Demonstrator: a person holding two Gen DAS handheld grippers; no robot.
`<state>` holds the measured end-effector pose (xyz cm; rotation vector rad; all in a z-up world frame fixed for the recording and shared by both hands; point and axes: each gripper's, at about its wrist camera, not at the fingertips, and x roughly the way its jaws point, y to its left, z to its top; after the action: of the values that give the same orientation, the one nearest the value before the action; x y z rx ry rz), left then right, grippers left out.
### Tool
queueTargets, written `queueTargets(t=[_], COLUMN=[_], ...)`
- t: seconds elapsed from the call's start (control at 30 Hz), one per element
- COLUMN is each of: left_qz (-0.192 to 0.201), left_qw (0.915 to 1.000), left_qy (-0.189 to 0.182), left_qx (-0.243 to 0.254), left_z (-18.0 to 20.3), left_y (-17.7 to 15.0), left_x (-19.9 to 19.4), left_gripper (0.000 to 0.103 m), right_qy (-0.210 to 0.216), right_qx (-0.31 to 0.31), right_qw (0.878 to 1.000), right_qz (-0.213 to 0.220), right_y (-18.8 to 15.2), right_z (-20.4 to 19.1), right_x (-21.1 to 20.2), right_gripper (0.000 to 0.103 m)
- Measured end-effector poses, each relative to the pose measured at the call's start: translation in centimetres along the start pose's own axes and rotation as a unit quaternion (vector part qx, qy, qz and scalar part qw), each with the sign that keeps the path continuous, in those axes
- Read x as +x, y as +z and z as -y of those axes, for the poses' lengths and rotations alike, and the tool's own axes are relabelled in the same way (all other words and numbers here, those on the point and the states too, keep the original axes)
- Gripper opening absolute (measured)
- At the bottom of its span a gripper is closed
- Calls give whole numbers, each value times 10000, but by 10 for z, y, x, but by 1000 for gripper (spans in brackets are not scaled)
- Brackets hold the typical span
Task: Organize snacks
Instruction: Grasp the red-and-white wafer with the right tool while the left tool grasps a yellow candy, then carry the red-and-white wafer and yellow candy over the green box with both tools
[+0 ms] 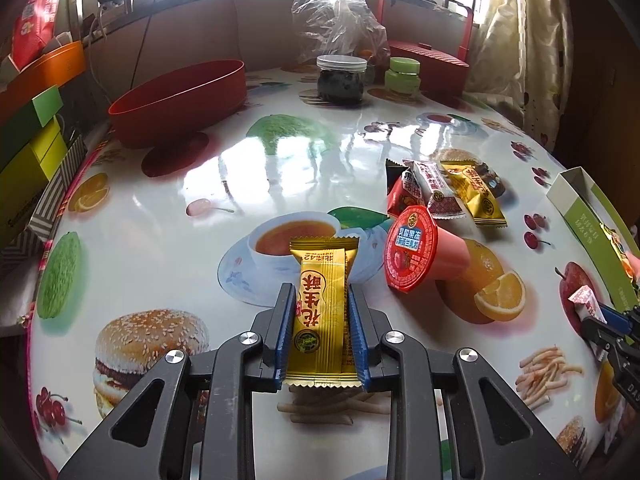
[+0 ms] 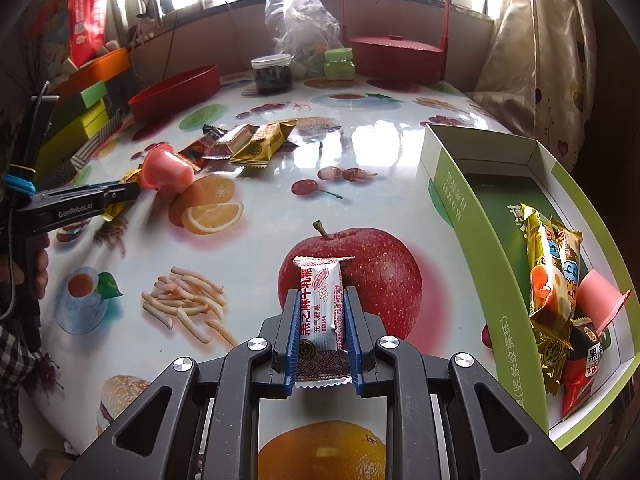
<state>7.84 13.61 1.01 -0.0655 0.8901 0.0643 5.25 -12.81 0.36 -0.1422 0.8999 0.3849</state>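
Left gripper [image 1: 322,320] clamped on a gold peanut-crisp bar [image 1: 321,312], held above the fruit-print tablecloth [image 1: 200,184]. Right gripper [image 2: 322,320] pinching a white sesame-candy bar [image 2: 322,312] over the printed apple, just left of the green cardboard box [image 2: 480,264] already holding several wrapped snacks [image 2: 554,280]. Farther out, a red jelly cup [image 1: 416,254] on its side, then a loose pile of wrapped snacks [image 1: 444,192]. Beyond, a red oval bowl [image 1: 180,100] and a dark-filled jar [image 1: 341,80].

Both wrist views low, close, facing windows, sharing the table [image 1: 280,152].
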Motion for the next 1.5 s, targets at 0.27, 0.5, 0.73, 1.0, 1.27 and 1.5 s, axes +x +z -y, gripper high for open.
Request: queueTargets(t=[0.27, 0.5, 0.73, 1.0, 1.27, 1.5], left_qz=[104, 142, 154, 358, 584, 710], left_qw=[9999, 9999, 9999, 9993, 9980, 9968], left_qy=[-11, -32, -21, -73, -212, -334], left_qx=[-29, -32, -54, -67, 67, 138], left_z=[2, 3, 4, 9, 24, 38], left_y=[1, -1, -3, -1, 5, 10], left_x=[-8, -12, -15, -33, -53, -65], left_gripper=[27, 23, 23, 23, 23, 23], right_qy=[3, -7, -6, 38, 51, 51], right_qx=[5, 45, 74, 87, 90, 124], right_qw=[10000, 10000, 10000, 9999, 9995, 9989], right_qz=[5, 12, 21, 119, 289, 453], right_y=[-1, -1, -1, 3, 12, 17], right_z=[1, 0, 0, 0, -4, 2], right_x=[0, -2, -3, -6, -8, -18], right_gripper=[19, 19, 19, 19, 19, 19])
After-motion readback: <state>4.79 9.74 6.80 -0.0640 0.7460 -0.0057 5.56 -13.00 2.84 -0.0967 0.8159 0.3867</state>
